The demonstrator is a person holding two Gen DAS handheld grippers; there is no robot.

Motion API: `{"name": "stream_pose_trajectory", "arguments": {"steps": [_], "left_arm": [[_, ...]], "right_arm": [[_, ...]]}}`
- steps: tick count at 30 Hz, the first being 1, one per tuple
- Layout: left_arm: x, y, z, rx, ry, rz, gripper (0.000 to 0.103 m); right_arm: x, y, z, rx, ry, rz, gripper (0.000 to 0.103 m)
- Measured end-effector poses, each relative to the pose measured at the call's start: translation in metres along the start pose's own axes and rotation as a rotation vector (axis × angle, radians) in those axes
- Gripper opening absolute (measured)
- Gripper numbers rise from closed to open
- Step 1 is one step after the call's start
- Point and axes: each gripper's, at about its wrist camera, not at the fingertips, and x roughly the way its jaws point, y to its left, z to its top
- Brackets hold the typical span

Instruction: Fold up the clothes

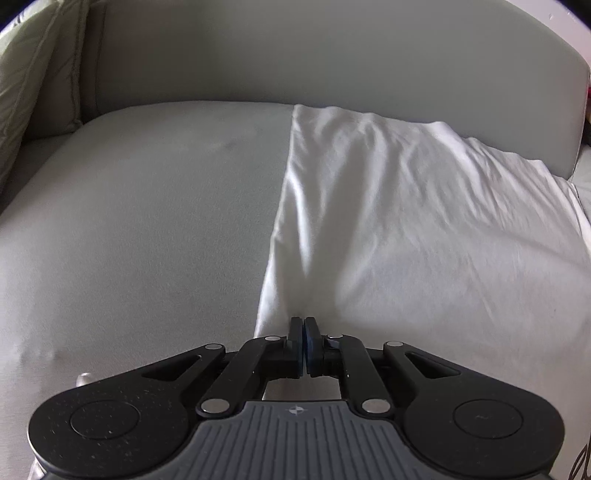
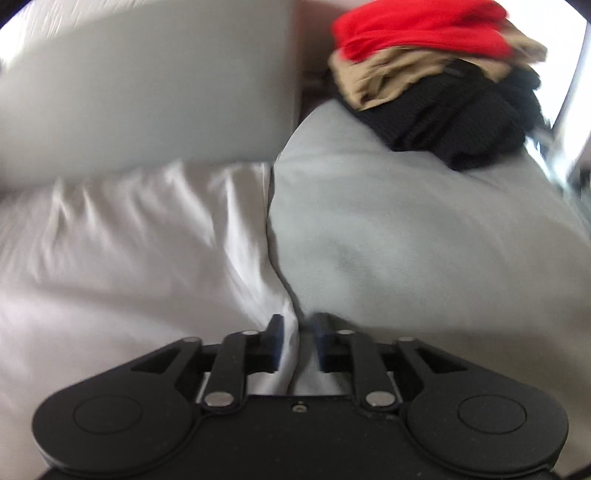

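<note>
A white, wrinkled cotton garment [image 1: 424,221] lies spread flat on a pale grey sofa seat cushion [image 1: 140,221], its far edge reaching the grey backrest [image 1: 295,55]. In the left wrist view the left tongs [image 1: 303,326] are clenched, their blue pads pressed together on the near left edge of the white garment, pinching a small tuck of cloth. The same view shows a pale green patterned pillow [image 1: 33,85] leaning in the far left corner — nothing of that appears from the other side. The right wrist view, somewhat blurred, shows the right tongs [image 2: 298,326] with the pads standing apart, released; the garment's right edge runs up between them, but the pads do not press on it. Only this view shows the neighbouring grey cushion [image 2: 424,229] just beside the white cloth, and on its far end a heap of clothes — a red piece [image 2: 421,29] on top, a tan one [image 2: 388,74] beneath, a black knit [image 2: 458,122] at the bottom
</note>
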Motion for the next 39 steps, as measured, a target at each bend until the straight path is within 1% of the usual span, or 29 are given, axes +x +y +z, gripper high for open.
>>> {"name": "stream_pose_trajectory", "arguments": {"steps": [2, 3, 4, 6, 7, 8, 9, 10, 11, 12, 13, 15, 16, 17, 18, 19, 21, 22, 23, 24, 25, 26, 27, 28, 32, 34, 36, 38, 39], "left_arm": [[-0.009, 0.007, -0.005, -0.014, -0.018, 0.008, 0.006], [-0.014, 0.011, -0.007, -0.020, -0.031, -0.003, 0.005], [-0.017, 0.014, -0.008, -0.023, -0.046, -0.028, 0.004], [-0.018, 0.014, -0.011, -0.007, -0.055, -0.083, 0.004], [-0.018, 0.013, -0.013, 0.005, -0.057, -0.112, 0.004], [-0.016, 0.010, -0.014, 0.023, -0.044, -0.113, 0.005], [-0.013, 0.006, -0.016, 0.047, -0.020, -0.091, 0.005], [-0.008, 0.003, -0.018, 0.064, 0.008, -0.043, 0.005], [-0.005, 0.003, -0.020, 0.069, 0.023, 0.024, 0.006], [-0.005, 0.006, -0.020, 0.059, 0.023, 0.070, 0.008], [-0.007, 0.011, -0.017, 0.032, 0.029, 0.083, 0.009], [-0.013, 0.017, -0.013, 0.008, 0.033, 0.097, 0.008], [-0.017, 0.017, -0.011, 0.015, 0.023, 0.110, 0.005], [-0.022, 0.016, -0.010, 0.032, 0.005, 0.125, 0.005], [-0.028, 0.017, -0.009, 0.031, -0.014, 0.108, 0.005], [-0.035, 0.019, -0.007, 0.015, -0.035, 0.065, 0.005], [-0.047, 0.021, 0.001, -0.012, -0.080, -0.009, 0.006], [-0.051, 0.019, 0.006, -0.013, -0.106, -0.030, 0.006], [-0.055, 0.015, 0.012, -0.005, -0.129, -0.042, 0.007], [-0.056, 0.011, 0.019, 0.006, -0.146, -0.046, 0.008], [-0.055, 0.007, 0.028, 0.017, -0.159, -0.045, 0.015], [-0.052, 0.005, 0.036, 0.020, -0.167, -0.042, 0.027], [-0.047, 0.004, 0.044, 0.017, -0.172, -0.036, 0.032], [-0.040, 0.004, 0.052, 0.011, -0.172, -0.028, 0.034], [0.002, 0.021, 0.082, -0.070, -0.129, -0.023, 0.034], [0.021, 0.029, 0.098, -0.099, -0.125, -0.021, 0.034], [0.040, 0.031, 0.113, -0.101, -0.132, -0.020, 0.034], [0.058, 0.032, 0.126, -0.103, -0.133, -0.035, 0.036], [0.067, 0.032, 0.132, -0.106, -0.130, -0.045, 0.037]], "right_arm": [[-0.011, -0.010, 0.002, 0.105, -0.015, 0.082, 0.026], [-0.019, -0.016, -0.001, 0.139, -0.008, 0.135, 0.025], [-0.023, -0.020, -0.004, 0.161, 0.008, 0.185, 0.019], [-0.017, -0.017, -0.010, 0.163, 0.081, 0.269, 0.008], [-0.015, -0.013, -0.015, 0.157, 0.129, 0.287, 0.008], [-0.015, -0.008, -0.020, 0.140, 0.164, 0.288, 0.008], [-0.014, -0.004, -0.026, 0.109, 0.194, 0.274, 0.008], [-0.013, 0.000, -0.032, 0.072, 0.218, 0.238, 0.006], [-0.012, 0.002, -0.039, 0.029, 0.220, 0.170, 0.000], [-0.011, 0.003, -0.044, -0.007, 0.203, 0.110, 0.000], [-0.011, 0.003, -0.047, -0.018, 0.189, 0.072, 0.000], [-0.019, 0.008, -0.044, 0.003, 0.168, 0.051, 0.000], [-0.023, 0.012, -0.042, 0.006, 0.156, 0.037, 0.000], [-0.027, 0.017, -0.039, 0.008, 0.145, 0.022, 0.000], [-0.032, 0.019, -0.036, 0.021, 0.130, 0.028, 0.006], [-0.038, 0.018, -0.030, 0.049, 0.109, 0.067, 0.014], [-0.050, 0.017, -0.019, 0.106, 0.067, 0.144, 0.022], [-0.056, 0.016, -0.014, 0.135, 0.045, 0.183, 0.025], [-0.060, 0.015, -0.007, 0.169, 0.027, 0.224, 0.026], [-0.059, 0.012, 0.002, 0.211, 0.015, 0.265, 0.029], [-0.057, 0.009, 0.009, 0.250, 0.004, 0.297, 0.036], [-0.052, 0.006, 0.017, 0.281, -0.004, 0.320, 0.039], [-0.044, 0.006, 0.026, 0.300, -0.011, 0.329, 0.042], [-0.035, 0.005, 0.034, 0.315, -0.013, 0.332, 0.042], [0.013, -0.002, 0.056, 0.350, -0.001, 0.297, 0.042], [0.036, -0.008, 0.067, 0.357, -0.004, 0.279, 0.041], [0.059, -0.016, 0.075, 0.375, -0.006, 0.264, 0.041], [0.083, -0.024, 0.082, 0.412, -0.001, 0.276, 0.033], [0.095, -0.027, 0.086, 0.428, 0.000, 0.286, 0.024]]}}
